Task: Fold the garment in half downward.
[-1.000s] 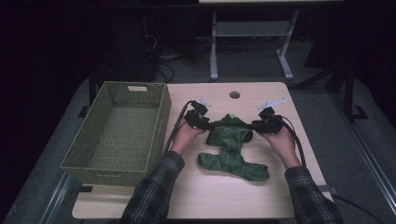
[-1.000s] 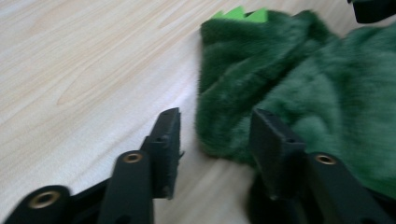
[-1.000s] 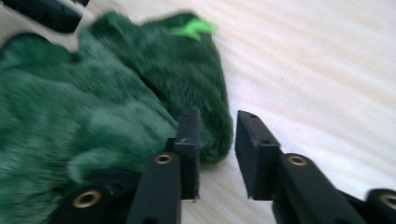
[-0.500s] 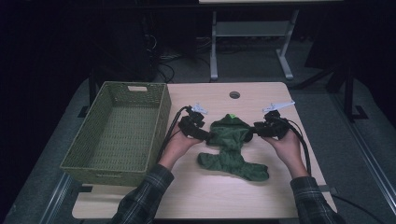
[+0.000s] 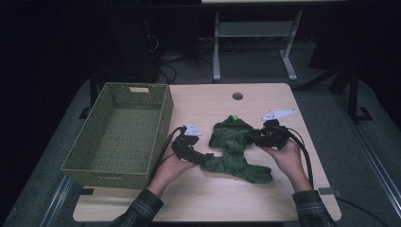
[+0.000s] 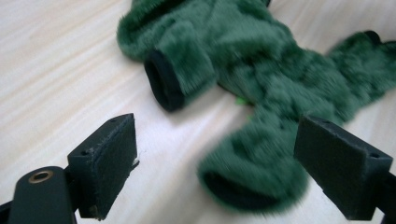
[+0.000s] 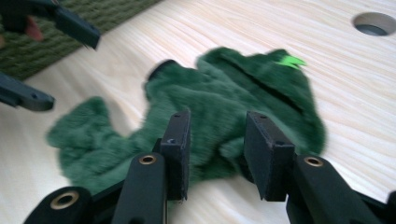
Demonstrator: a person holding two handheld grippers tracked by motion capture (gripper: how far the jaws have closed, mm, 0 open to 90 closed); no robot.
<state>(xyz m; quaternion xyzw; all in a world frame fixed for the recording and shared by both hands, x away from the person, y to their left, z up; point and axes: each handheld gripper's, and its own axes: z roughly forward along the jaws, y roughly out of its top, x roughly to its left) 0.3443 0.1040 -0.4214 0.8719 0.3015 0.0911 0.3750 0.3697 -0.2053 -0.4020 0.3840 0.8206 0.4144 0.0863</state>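
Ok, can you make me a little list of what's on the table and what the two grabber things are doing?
Table: light wooden table with a round hole near the far edge
Main thing: fuzzy green pet garment, lying flat, black-cuffed sleeve
Tag: bright green tag at its far end
Basket: green woven basket, nothing visible inside, left of the garment
Left gripper: jaws wide open, around a cuffed leg of the garment
Right gripper: jaws partly open, garment edge between them, not clamped

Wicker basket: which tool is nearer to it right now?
Left. The left tool sits just off the wicker basket's near right side, jaws open by the green fuzzy garment. The right tool is across the garment, farther away.
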